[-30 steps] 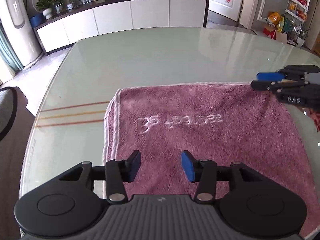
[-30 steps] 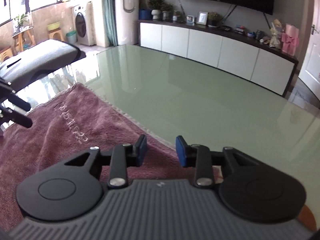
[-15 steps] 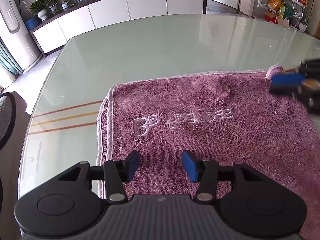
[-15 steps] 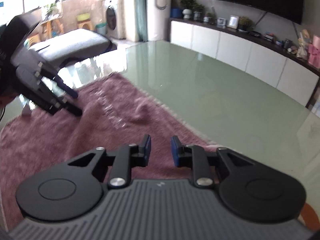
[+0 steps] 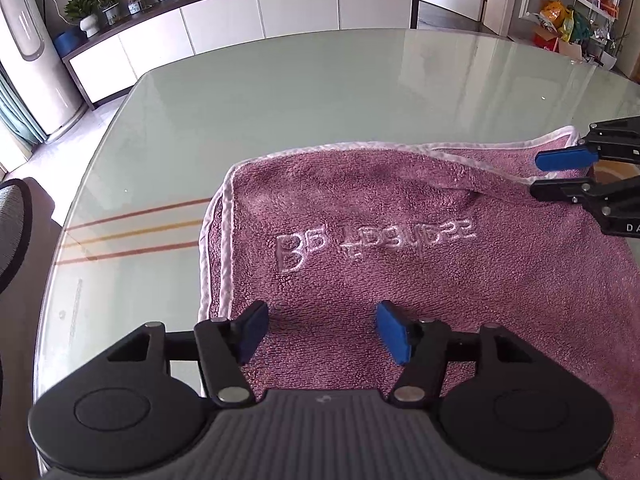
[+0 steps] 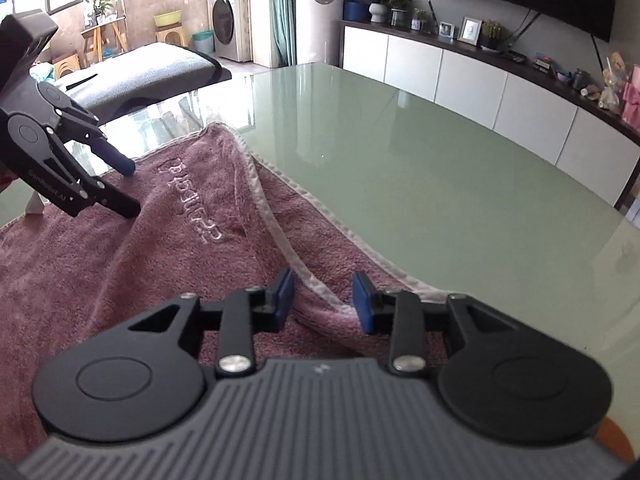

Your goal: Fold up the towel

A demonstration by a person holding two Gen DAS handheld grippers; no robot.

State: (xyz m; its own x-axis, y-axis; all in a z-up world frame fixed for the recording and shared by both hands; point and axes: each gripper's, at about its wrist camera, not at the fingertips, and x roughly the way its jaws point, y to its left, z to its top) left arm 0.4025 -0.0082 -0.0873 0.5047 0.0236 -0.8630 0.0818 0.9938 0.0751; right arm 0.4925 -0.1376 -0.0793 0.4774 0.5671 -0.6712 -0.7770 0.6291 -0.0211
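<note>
A pink towel (image 5: 400, 248) with white trim and raised lettering lies on the glass table (image 5: 320, 88). Its far right corner is lifted and folded over, making a ridge. My left gripper (image 5: 320, 332) is open and empty over the towel's near left part. My right gripper (image 6: 324, 300) is open, its fingers either side of the raised white-trimmed fold (image 6: 280, 248); it also shows at the right edge of the left wrist view (image 5: 560, 176). The left gripper shows at the left of the right wrist view (image 6: 120, 188), above the towel (image 6: 100, 248).
The table edge (image 5: 52, 264) runs close on the left, with a dark chair (image 5: 16, 232) beyond it. White cabinets (image 5: 248, 20) stand behind the table. A grey padded seat (image 6: 140, 76) stands past the table's far side in the right wrist view.
My right gripper closed in on the towel's far right corner and pulled it up and inward, then opened wider. My left gripper stayed open and shifted slightly over the towel.
</note>
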